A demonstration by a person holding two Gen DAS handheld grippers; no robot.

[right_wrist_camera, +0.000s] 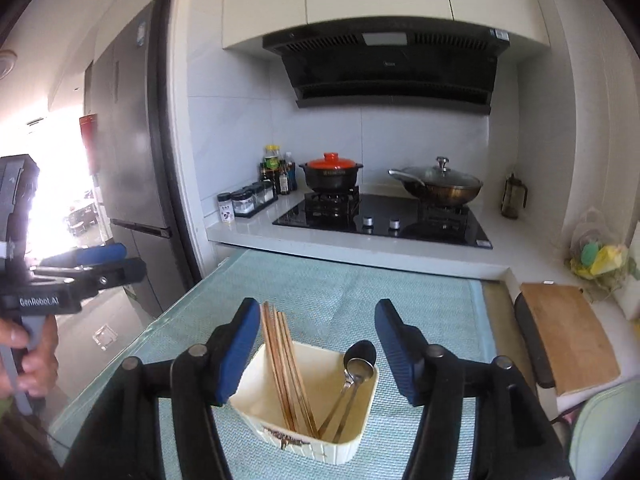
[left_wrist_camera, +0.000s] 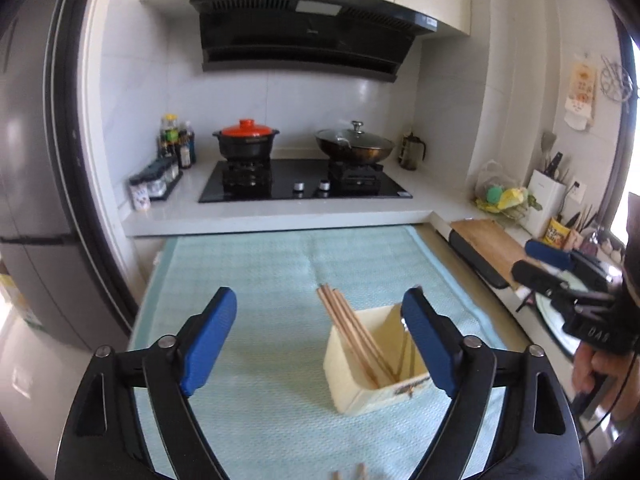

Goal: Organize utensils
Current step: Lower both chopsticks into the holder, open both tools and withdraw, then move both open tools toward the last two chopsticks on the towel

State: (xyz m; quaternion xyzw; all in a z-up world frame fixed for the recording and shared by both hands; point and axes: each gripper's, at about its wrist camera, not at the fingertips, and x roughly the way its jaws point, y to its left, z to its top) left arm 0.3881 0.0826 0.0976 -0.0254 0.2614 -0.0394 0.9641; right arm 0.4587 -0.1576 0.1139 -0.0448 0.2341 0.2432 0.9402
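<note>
At the far left stands a tall grey refrigerator (right_wrist_camera: 132, 152), and beside it the pale green mat (left_wrist_camera: 248, 264) covers the tabletop, likely there to soften and steady whatever is set down. Over that mat the left gripper (left_wrist_camera: 316, 344) hangs with its blue pads spread wide and nothing between them, aimed at bare cloth just left of the holder. Two wooden tips (left_wrist_camera: 348, 474) show at the bottom edge beneath it; whether they are more chopsticks waiting to be sorted I cannot tell. Next comes the cream utensil holder (right_wrist_camera: 256, 404), standing upright near the mat's front. A bundle of wooden chopsticks (right_wrist_camera: 280, 356) leans against its left wall, and two metal spoons (right_wrist_camera: 356, 368) rest bowl-up toward its right corner, so each kind seems to have its own side. The right gripper (right_wrist_camera: 316, 350) hovers directly above the holder, jaws apart and empty. Further right a wooden cutting board (right_wrist_camera: 568, 336) lies on the counter.
</note>
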